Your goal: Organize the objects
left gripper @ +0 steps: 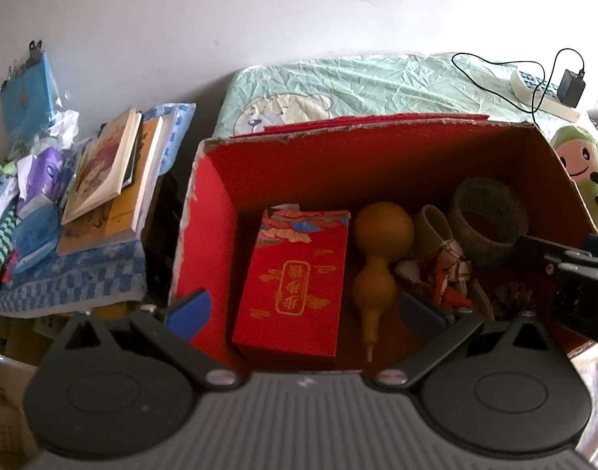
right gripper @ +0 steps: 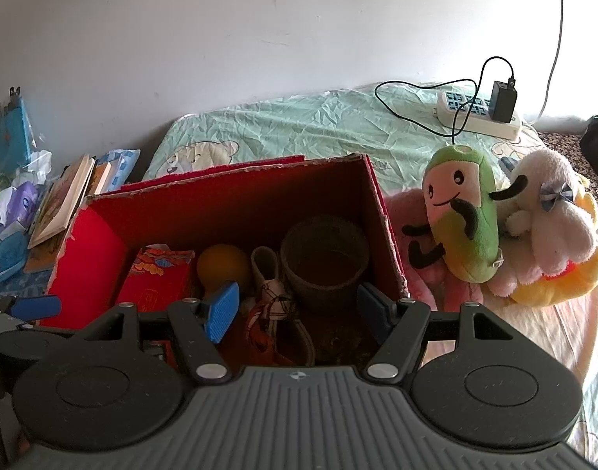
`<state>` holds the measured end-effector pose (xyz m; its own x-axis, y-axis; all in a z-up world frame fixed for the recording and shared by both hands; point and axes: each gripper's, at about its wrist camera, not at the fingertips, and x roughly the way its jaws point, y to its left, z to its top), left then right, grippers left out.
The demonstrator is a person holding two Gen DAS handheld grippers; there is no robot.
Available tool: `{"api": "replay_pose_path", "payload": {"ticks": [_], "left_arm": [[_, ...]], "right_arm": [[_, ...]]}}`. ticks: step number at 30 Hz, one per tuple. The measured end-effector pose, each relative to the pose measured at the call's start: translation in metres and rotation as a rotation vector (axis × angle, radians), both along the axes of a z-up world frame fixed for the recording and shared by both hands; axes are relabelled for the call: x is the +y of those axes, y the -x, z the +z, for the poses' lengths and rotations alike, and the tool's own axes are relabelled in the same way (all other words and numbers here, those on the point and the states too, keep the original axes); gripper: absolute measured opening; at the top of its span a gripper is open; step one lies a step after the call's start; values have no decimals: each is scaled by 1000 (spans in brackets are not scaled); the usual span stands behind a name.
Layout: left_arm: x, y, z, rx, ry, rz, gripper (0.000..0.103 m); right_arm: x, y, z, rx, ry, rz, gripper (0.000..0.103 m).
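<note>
A red cardboard box (left gripper: 213, 196) (right gripper: 381, 196) stands open on the bed. Inside lie a red gift packet (left gripper: 295, 282) (right gripper: 154, 286), a brown gourd (left gripper: 377, 258) (right gripper: 222, 264), a grey tape roll (left gripper: 489, 221) (right gripper: 324, 258), a smaller roll (left gripper: 432, 229) and a crumpled red-and-white item (left gripper: 443, 274) (right gripper: 271, 305). My left gripper (left gripper: 305, 313) hovers open over the box's near side, nothing between its blue pads. My right gripper (right gripper: 297, 309) is open too, above the box's near right part. A green plush toy (right gripper: 461, 215) (left gripper: 584, 164) leans outside the box's right wall.
White and yellow plush toys (right gripper: 549, 211) sit on a pink cloth right of the box. A power strip (right gripper: 479, 113) with a black adapter and cables lies at the back on the green sheet (right gripper: 299, 125). Books (left gripper: 111, 180) and clutter pile up on the left.
</note>
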<state>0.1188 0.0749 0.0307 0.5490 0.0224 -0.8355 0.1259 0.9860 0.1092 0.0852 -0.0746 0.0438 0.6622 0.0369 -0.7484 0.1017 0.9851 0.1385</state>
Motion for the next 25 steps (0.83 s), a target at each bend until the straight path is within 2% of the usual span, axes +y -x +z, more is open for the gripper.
{"api": "replay_pose_path", "payload": {"ticks": [16, 25], "left_arm": [[2, 1, 3, -13, -3, 31, 103], [2, 11, 10, -62, -10, 43, 99]], "right_arm": [[3, -5, 2, -16, 0, 28, 70], [6, -3, 3, -26, -18, 66, 70]]}}
